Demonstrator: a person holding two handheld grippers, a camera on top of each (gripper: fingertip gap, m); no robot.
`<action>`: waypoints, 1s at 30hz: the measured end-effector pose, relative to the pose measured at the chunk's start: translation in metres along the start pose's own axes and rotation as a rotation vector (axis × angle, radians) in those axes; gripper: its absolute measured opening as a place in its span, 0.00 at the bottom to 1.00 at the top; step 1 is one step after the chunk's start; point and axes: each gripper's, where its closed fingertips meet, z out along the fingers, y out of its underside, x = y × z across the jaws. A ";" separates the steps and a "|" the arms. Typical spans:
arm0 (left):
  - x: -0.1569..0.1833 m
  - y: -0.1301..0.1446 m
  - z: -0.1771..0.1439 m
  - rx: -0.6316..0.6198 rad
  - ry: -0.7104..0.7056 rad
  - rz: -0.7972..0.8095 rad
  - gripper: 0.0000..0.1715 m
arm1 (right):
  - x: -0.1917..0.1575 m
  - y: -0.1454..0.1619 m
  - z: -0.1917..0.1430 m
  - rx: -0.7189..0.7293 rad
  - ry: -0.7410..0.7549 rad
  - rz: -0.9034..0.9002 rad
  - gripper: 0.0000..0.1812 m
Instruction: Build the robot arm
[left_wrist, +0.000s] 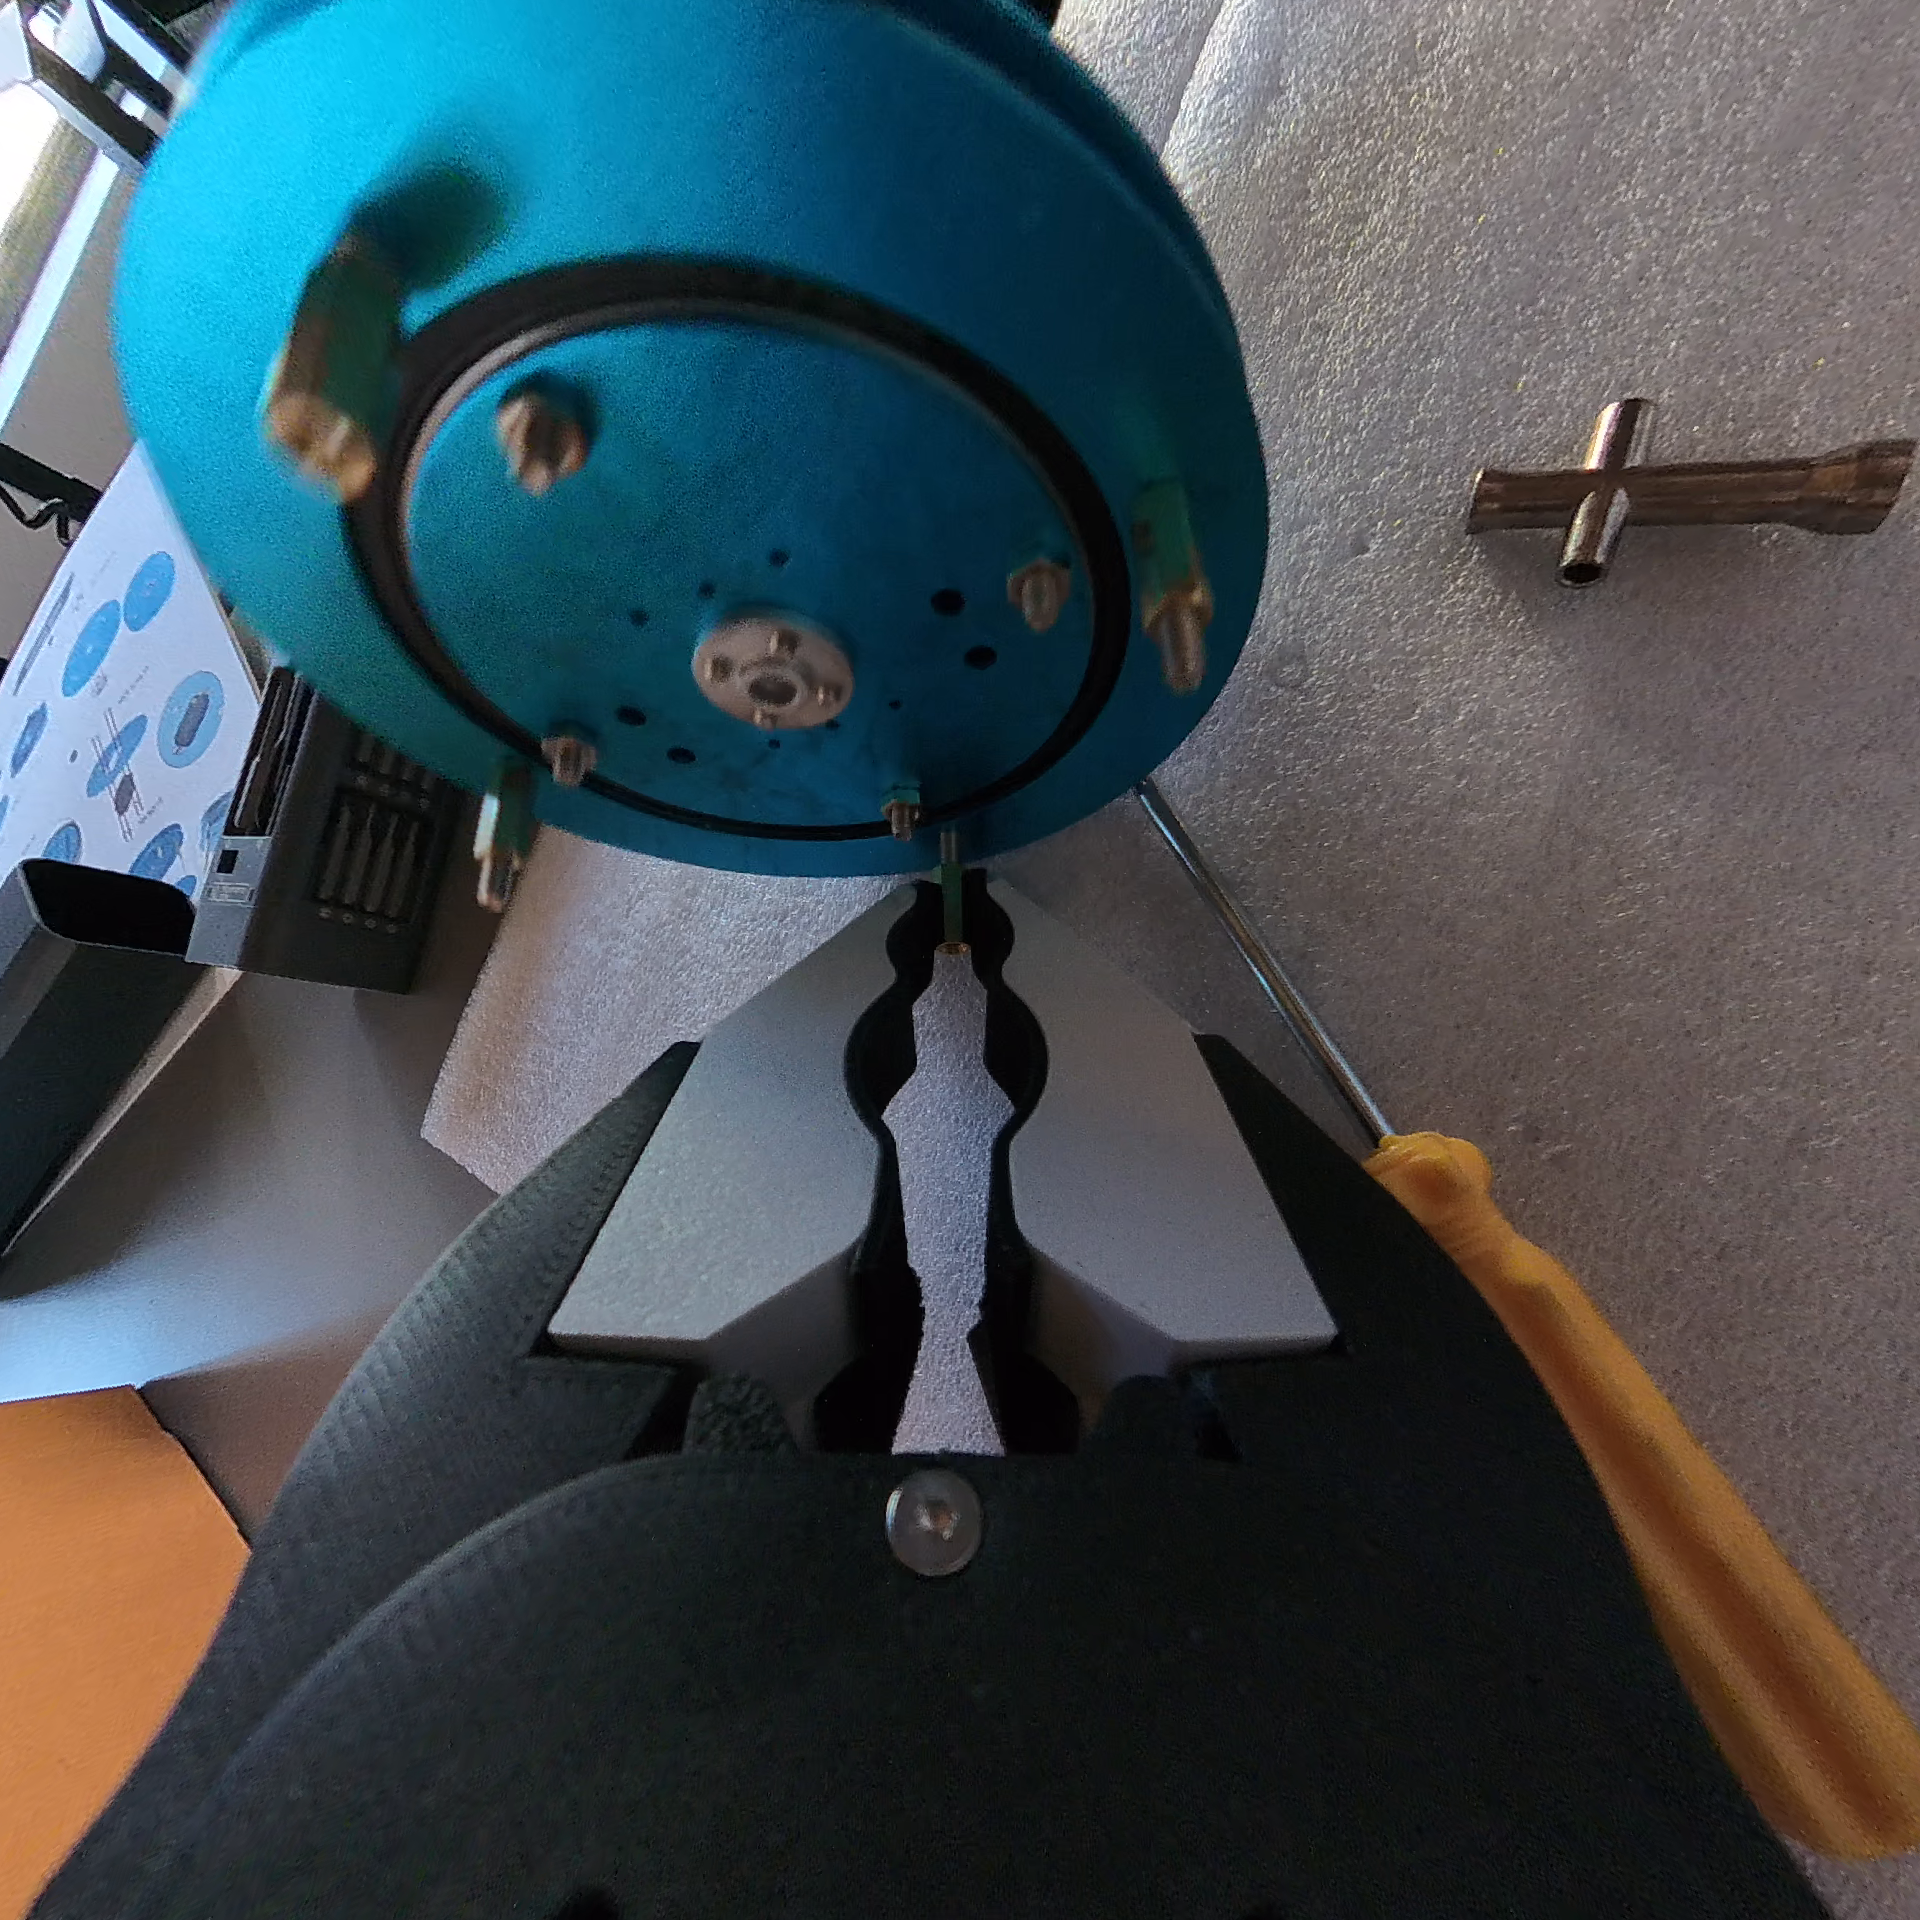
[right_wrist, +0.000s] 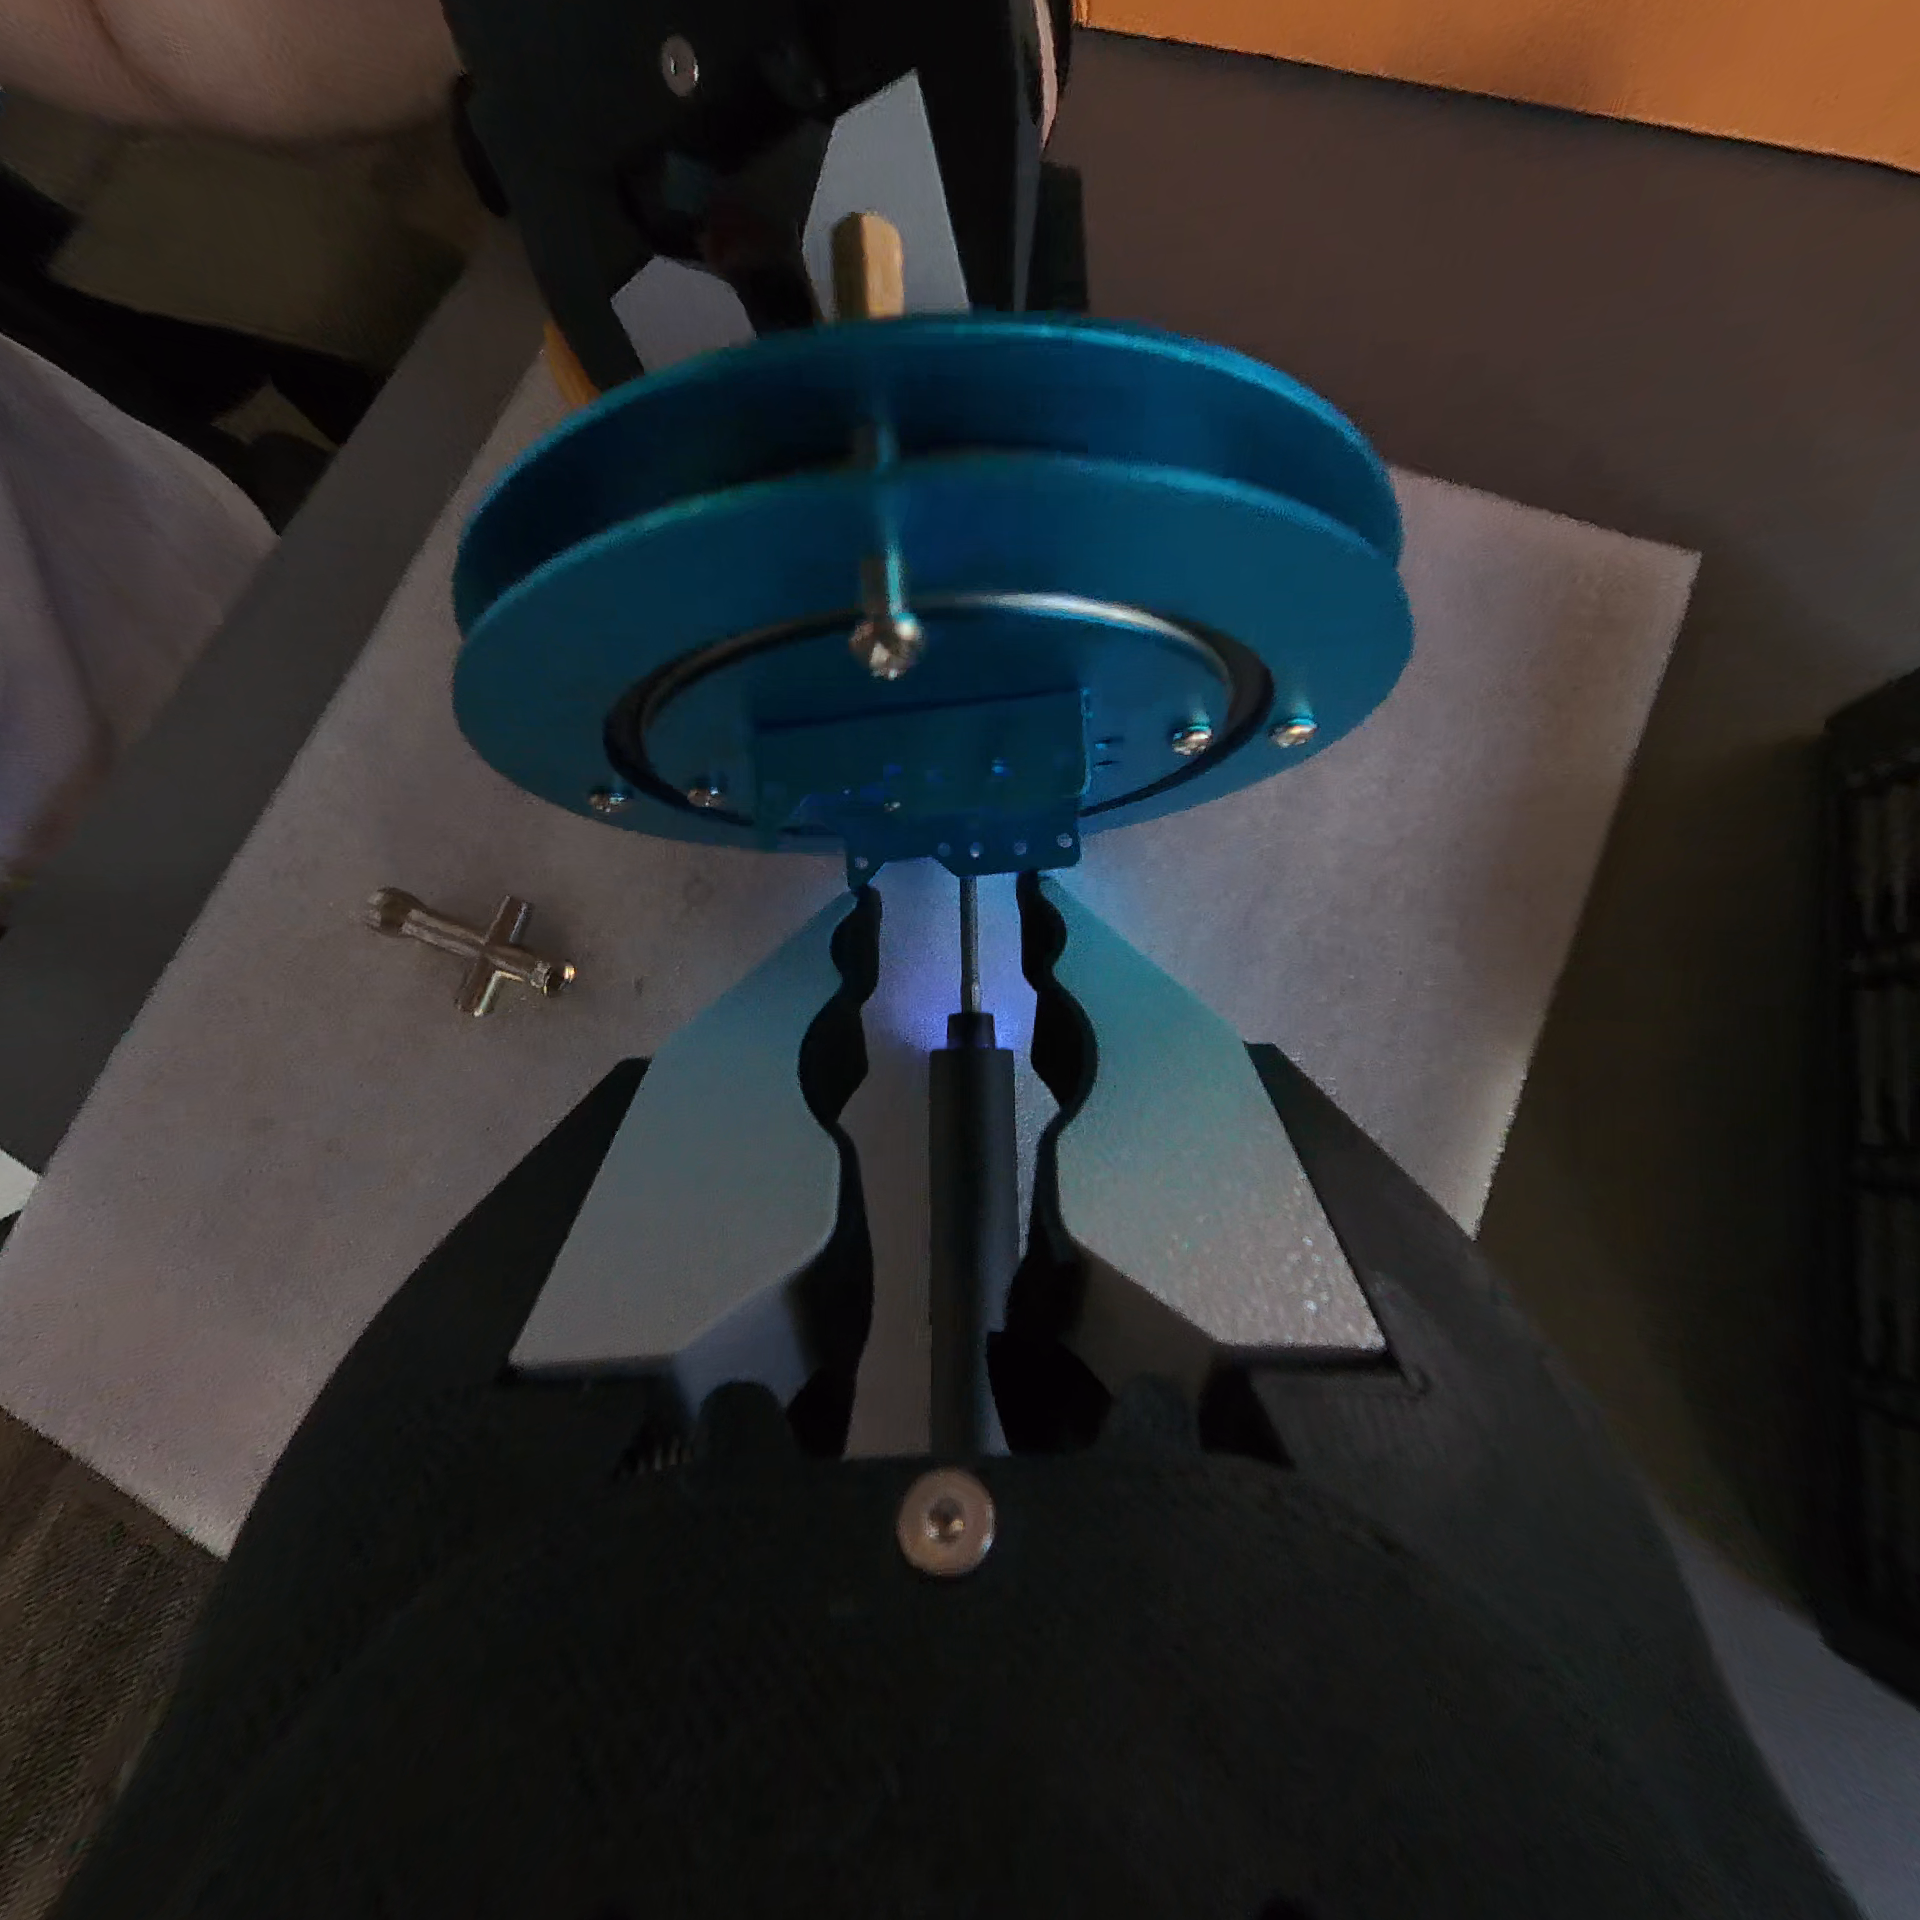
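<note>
A blue two-disc metal assembly (left_wrist: 727, 468) with brass standoffs and a black ring is held up above a white foam pad (left_wrist: 1558, 935). My left gripper (left_wrist: 951, 914) is shut on one thin standoff at the assembly's lower rim. In the right wrist view the assembly (right_wrist: 935, 499) is edge-on, and the left gripper (right_wrist: 748, 156) is behind it. My right gripper (right_wrist: 951, 904) is shut on a black precision screwdriver (right_wrist: 971, 1195). The screwdriver's thin shaft points at a small blue perforated bracket (right_wrist: 966, 847) on the assembly's near face.
A metal cross wrench (left_wrist: 1683, 499) lies on the foam and also shows in the right wrist view (right_wrist: 478, 951). A yellow-handled screwdriver (left_wrist: 1621, 1455) lies beside my left gripper. A black bit case (left_wrist: 353, 883), a grey box (left_wrist: 83, 987) and a printed sheet (left_wrist: 114, 675) sit to the left. The tips of one gripper are about 4 cm away from the tips of the other.
</note>
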 end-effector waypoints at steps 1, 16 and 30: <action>0.000 0.000 0.000 -0.004 -0.002 0.001 0.03 | 0.001 -0.003 0.001 0.010 0.009 0.008 0.13; 0.000 -0.005 0.002 -0.014 -0.039 0.026 0.03 | -0.003 0.007 0.019 -0.070 0.065 0.013 0.11; 0.004 0.000 -0.013 0.000 0.009 -0.074 0.03 | -0.003 0.006 0.019 -0.101 0.121 -0.018 0.11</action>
